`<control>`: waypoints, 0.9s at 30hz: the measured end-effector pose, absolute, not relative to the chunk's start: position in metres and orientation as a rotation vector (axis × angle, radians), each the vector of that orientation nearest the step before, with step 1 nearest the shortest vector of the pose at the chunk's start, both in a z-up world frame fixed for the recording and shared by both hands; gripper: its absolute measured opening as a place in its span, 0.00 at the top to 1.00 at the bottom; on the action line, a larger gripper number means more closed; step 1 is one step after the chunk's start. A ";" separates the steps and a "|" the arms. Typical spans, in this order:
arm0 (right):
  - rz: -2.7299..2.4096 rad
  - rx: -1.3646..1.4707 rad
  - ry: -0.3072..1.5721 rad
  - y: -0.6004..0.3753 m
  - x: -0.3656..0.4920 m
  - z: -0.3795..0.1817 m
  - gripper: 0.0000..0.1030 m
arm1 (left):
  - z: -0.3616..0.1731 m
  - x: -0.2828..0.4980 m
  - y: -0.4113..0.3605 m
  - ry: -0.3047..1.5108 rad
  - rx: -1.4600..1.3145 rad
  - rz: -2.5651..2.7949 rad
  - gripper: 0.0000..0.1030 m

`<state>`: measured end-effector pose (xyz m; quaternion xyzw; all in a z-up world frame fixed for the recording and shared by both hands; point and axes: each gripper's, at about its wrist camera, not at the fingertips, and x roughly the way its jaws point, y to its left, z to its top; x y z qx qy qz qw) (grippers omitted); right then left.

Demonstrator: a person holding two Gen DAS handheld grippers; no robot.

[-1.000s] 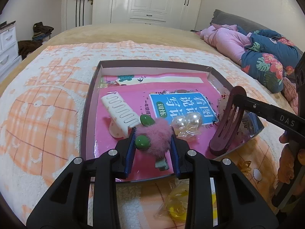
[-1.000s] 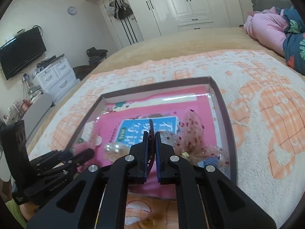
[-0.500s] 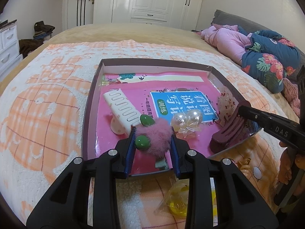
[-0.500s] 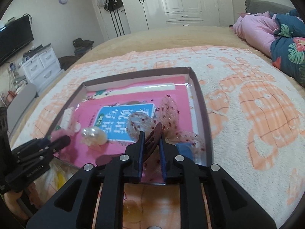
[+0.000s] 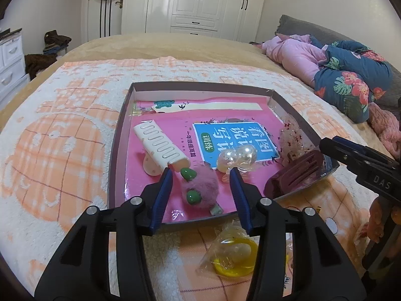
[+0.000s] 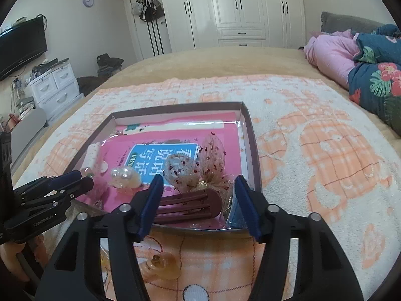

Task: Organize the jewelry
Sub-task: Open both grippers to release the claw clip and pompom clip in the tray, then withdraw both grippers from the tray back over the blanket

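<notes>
Left gripper (image 5: 201, 174): jaws just spread apart, clear of the pink pompom clip (image 5: 200, 192) lying between them on the tray (image 5: 114, 155) floor, near the tray's 6 o'clock edge. White comb clip (image 5: 160, 145) at 10 o'clock from the pompom, pearl clip (image 5: 238, 159) at 2 o'clock. Right gripper (image 6: 198, 183): jaws likewise just opened wide, no longer pressed on the maroon claw clip (image 6: 190, 207), which lay on its side between them at the tray's near rim. Sheer spotted bow (image 6: 200, 165) just beyond the claw, at 12 o'clock. Pink book (image 6: 160, 150) flat under everything in the tray. Yellow ring in a clear bag (image 5: 233, 255) outside the tray on the orange-and-white blanket (image 5: 62, 150), at 6 o'clock.
</notes>
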<state>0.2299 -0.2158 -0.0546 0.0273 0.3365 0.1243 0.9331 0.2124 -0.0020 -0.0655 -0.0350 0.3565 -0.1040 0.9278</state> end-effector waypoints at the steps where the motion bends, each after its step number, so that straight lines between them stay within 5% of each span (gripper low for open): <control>1: 0.255 0.053 0.682 -0.216 0.228 -0.053 0.41 | -0.064 0.211 -0.002 0.728 -0.073 -0.211 0.58; 10: 0.251 0.028 0.609 -0.216 0.205 -0.037 0.21 | -0.049 0.197 0.005 0.696 -0.103 -0.188 0.37; 15: 0.250 0.002 0.562 -0.215 0.191 -0.029 0.13 | -0.039 0.185 0.007 0.660 -0.094 -0.162 0.13; 27: 0.281 -0.039 0.489 -0.211 0.156 -0.013 0.09 | -0.028 0.156 0.012 0.623 -0.090 -0.158 0.11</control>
